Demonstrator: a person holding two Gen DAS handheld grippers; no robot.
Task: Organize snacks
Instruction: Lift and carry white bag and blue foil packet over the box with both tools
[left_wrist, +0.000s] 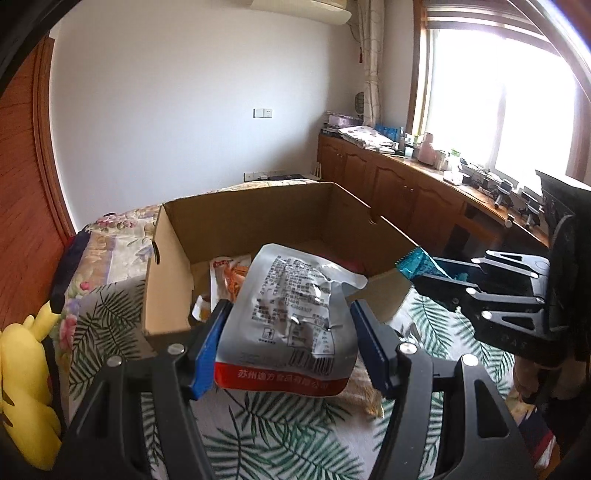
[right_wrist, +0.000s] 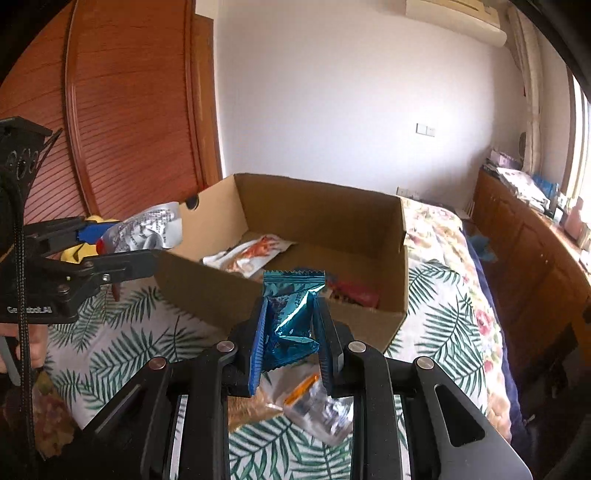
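My left gripper (left_wrist: 290, 317) is shut on a silver snack pouch (left_wrist: 295, 314) with a red bottom band, held just above the near wall of an open cardboard box (left_wrist: 236, 221). My right gripper (right_wrist: 290, 314) is shut on a small blue foil packet (right_wrist: 291, 314), held in front of the box's near wall (right_wrist: 207, 288). In the left wrist view the right gripper (left_wrist: 436, 280) shows at right with the blue packet (left_wrist: 413, 262). In the right wrist view the left gripper (right_wrist: 147, 254) shows at left with the silver pouch (right_wrist: 147, 229). An orange-printed snack bag (right_wrist: 255, 251) lies inside the box.
The box stands on a bed with a leaf-print cover (left_wrist: 288, 435). Loose snack packets (right_wrist: 314, 406) lie on the cover below my right gripper. A yellow plush toy (left_wrist: 26, 387) sits at left. Wooden cabinets (left_wrist: 388, 177) with clutter run under the window.
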